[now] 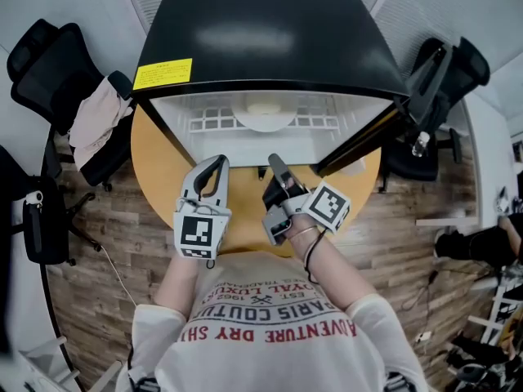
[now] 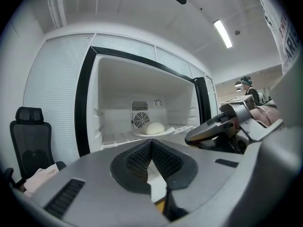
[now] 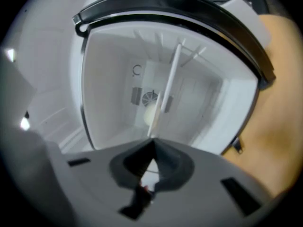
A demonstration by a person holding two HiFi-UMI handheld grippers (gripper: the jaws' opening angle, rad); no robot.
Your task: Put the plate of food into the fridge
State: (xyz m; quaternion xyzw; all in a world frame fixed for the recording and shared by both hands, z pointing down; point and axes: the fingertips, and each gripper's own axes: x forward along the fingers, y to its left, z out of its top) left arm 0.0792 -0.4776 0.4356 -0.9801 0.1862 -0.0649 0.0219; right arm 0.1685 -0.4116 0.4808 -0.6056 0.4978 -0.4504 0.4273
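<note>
On a round wooden table (image 1: pixel 151 166) over plank flooring (image 1: pixel 114 243), a black fridge (image 1: pixel 270 31) stands with its door (image 1: pixel 364 141) swung open to your right. The plate (image 1: pixel 284 120) with a pale bun (image 2: pixel 154 127) sits on the white wire shelf (image 1: pixel 208 122) inside. You hold both tools just in front of the opening: your left gripper (image 1: pixel 219 162) has its jaws pressed together on nothing, and your right gripper (image 1: pixel 274 161) is likewise clenched and empty

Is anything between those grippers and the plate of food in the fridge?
Nothing visible. The fridge door stands open, and the plate sits on the shelf inside, straight ahead of the left gripper and right gripper.
</note>
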